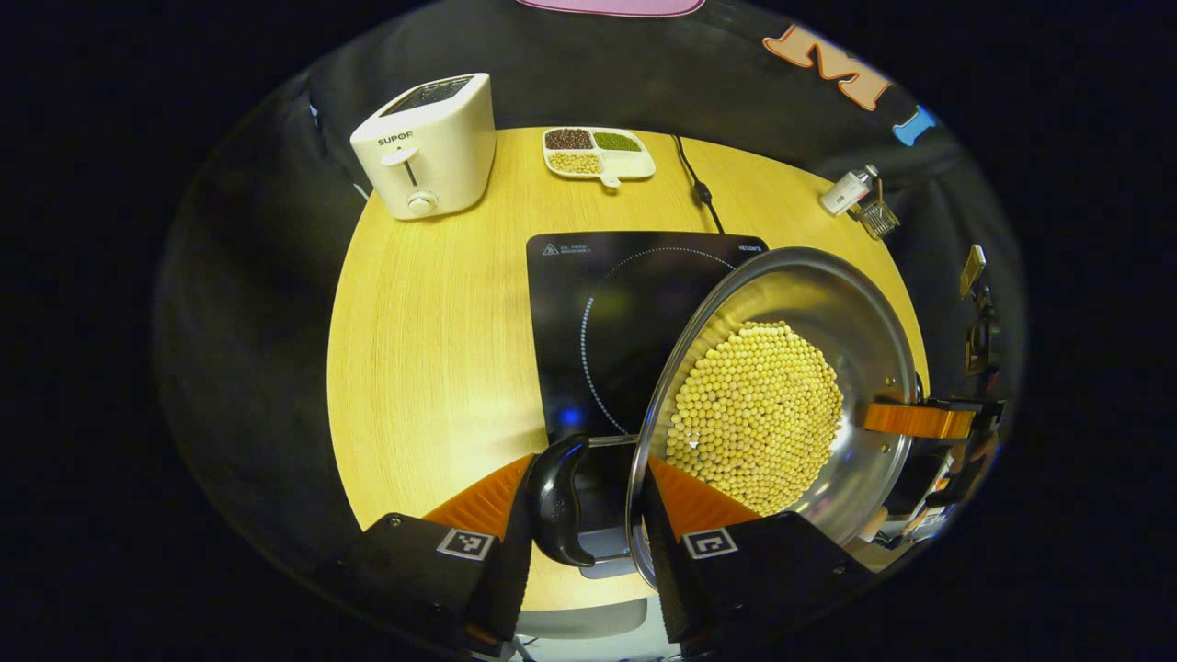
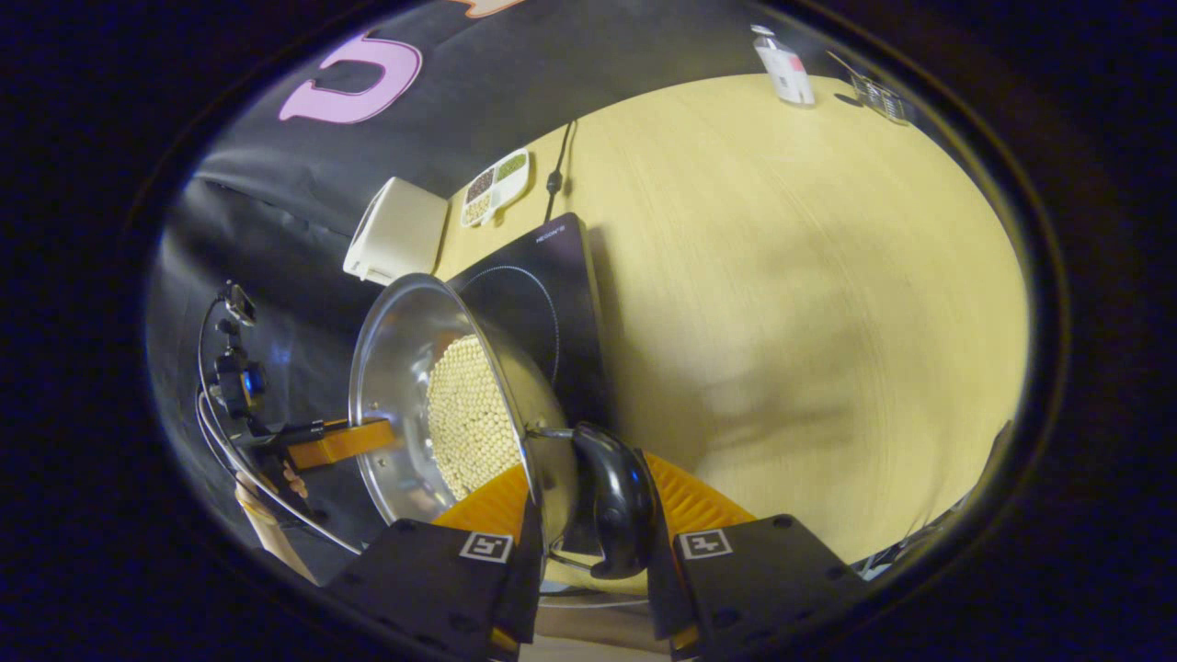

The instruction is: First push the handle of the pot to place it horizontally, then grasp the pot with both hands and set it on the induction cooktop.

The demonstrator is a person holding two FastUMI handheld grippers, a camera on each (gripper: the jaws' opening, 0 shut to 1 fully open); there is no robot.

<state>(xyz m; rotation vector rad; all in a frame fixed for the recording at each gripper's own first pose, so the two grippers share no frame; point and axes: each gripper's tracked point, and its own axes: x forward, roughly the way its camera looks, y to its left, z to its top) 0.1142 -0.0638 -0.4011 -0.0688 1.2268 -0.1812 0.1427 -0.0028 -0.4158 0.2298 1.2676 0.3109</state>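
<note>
Broadly, a round pale wooden table [image 1: 423,368] with fine straight grain carries everything. Next in size, a flat square black glass induction cooktop [image 1: 598,313] lies near the table's middle, a thin circle marked on it. A shiny round stainless steel pot [image 1: 864,313], smooth and mirror-like inside, is held tilted above the cooktop's near edge, overlapping it but apparently not yet resting flat. Its bottom is covered with a packed layer of small round yellowish beans [image 1: 754,423].

A boxy cream plastic toaster [image 1: 428,147] stands at the table's far side, beside a small white divided dish [image 1: 598,152] of dark, green and pale grains. A black power cord [image 1: 699,188] trails from the cooktop.

The left gripper [image 1: 584,515] has its jaws closed to a narrow gap around one curved glossy black pot handle [image 1: 561,501], pressing it from both sides. The right gripper [image 2: 588,529] likewise has its jaws clamped on the opposite black handle [image 2: 621,501].

The likely risk is the tilt: if one hand drops lower, the loose beans could slide and spill over the rim. The smooth rounded handles may also rotate or slip between the jaws, letting the pot swing, and a hard landing could knock the glass top.
</note>
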